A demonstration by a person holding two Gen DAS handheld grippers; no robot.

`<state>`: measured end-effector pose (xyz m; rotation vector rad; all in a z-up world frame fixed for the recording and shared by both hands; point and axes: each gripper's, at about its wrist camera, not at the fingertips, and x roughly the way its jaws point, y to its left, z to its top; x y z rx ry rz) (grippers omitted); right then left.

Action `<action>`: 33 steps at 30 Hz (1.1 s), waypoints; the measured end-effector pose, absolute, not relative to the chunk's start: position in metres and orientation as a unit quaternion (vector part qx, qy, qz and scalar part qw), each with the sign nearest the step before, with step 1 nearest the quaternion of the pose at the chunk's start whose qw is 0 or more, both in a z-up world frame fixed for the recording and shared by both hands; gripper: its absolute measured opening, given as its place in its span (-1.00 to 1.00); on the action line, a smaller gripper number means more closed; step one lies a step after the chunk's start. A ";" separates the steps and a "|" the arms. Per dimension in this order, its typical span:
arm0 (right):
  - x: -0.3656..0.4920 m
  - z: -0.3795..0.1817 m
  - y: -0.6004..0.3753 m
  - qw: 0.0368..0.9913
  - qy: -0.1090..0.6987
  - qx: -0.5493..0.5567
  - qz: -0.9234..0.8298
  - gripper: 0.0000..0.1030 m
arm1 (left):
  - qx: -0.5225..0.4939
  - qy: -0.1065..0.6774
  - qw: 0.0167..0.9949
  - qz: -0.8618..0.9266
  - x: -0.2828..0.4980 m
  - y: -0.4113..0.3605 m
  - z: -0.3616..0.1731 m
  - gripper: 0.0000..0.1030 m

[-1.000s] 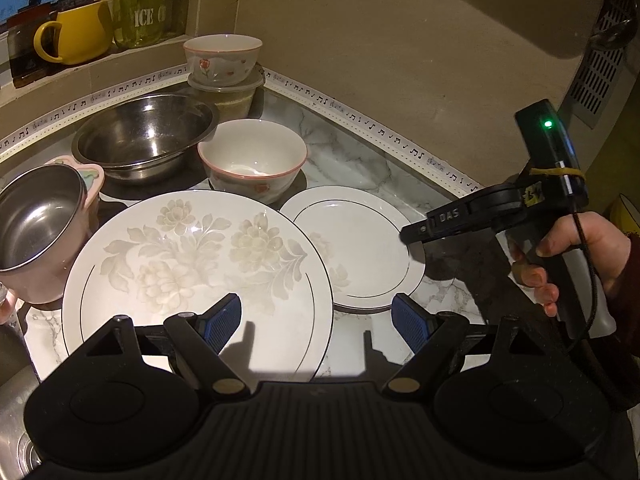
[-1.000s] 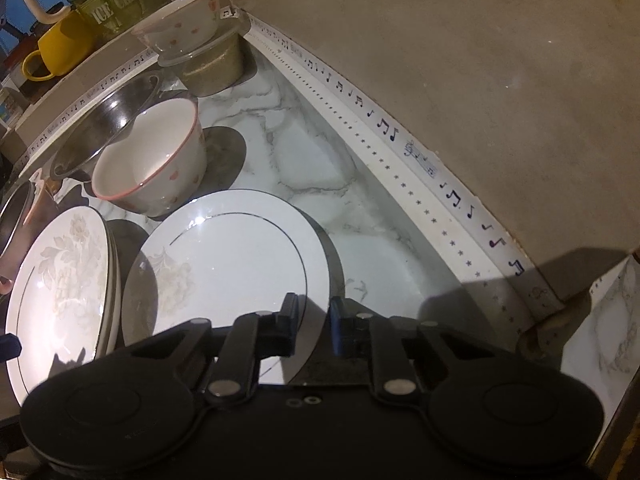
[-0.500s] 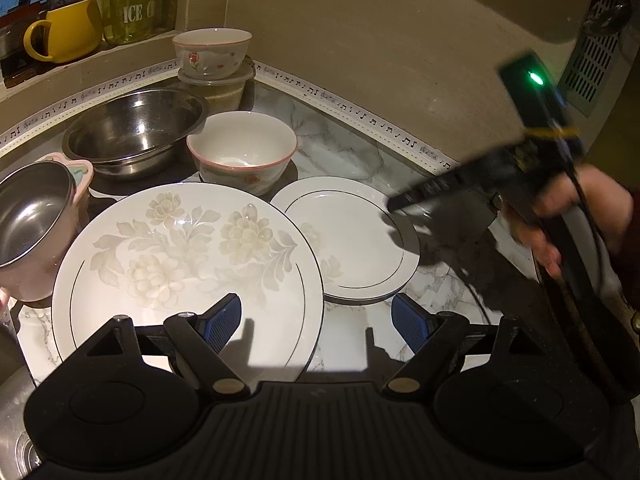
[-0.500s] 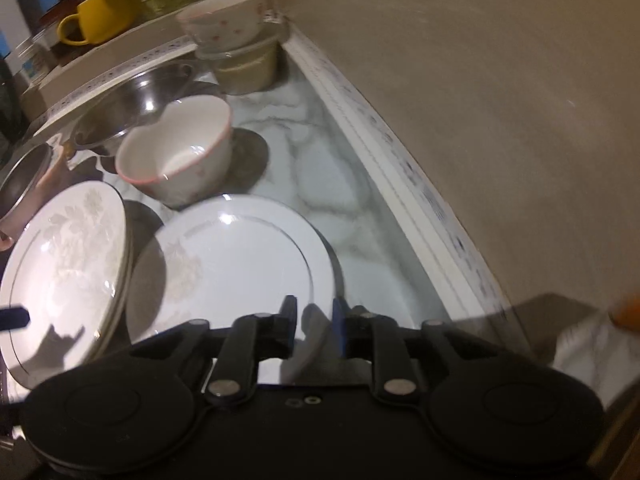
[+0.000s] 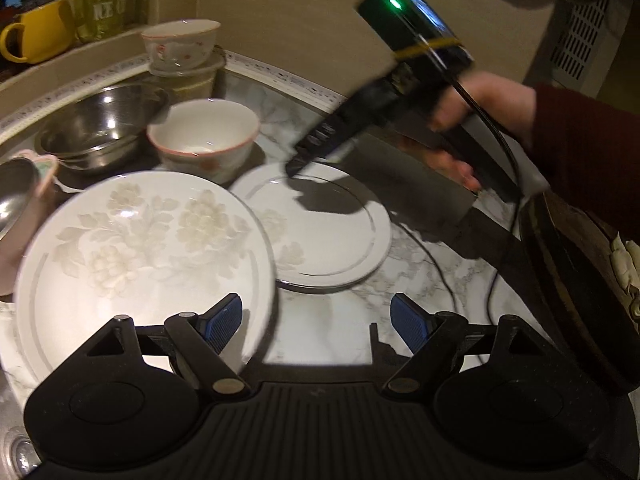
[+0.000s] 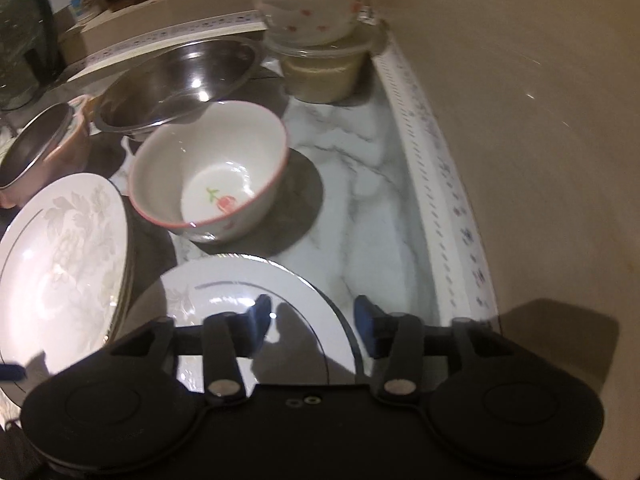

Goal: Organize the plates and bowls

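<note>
A large floral plate (image 5: 144, 248) lies at the near left, with a smaller silver-lined plate (image 5: 328, 232) to its right. Behind them stand a pink-rimmed bowl (image 5: 204, 140) and a steel bowl (image 5: 100, 120). A second flowered bowl (image 5: 180, 46) rests on a lidded container. My left gripper (image 5: 316, 320) is open and its jaws are closing; its left finger hangs over the large plate's near rim. My right gripper (image 6: 312, 320) hovers over the small plate (image 6: 240, 304), its jaws opening with nothing pressed between them. The bowl (image 6: 208, 176) is just ahead of it.
A steel cup in a pink holder (image 5: 16, 200) stands at the far left. A yellow mug (image 5: 32, 36) and a green glass jar (image 5: 108, 4) sit on the ledge. A dark round pan (image 5: 580, 280) lies at the right, and the wall runs close behind.
My right gripper went from shut to open, rolled, and swung in over the small plate toward the pink-rimmed bowl. My left gripper drifted a little and its jaws narrowed slightly.
</note>
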<state>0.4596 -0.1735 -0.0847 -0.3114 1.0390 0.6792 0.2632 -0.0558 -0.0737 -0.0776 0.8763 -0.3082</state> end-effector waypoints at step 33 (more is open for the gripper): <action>0.465 -0.091 -0.181 0.760 0.510 -0.156 0.373 -0.44 | -0.087 0.465 0.872 -0.130 0.289 -0.088 -0.105 -0.36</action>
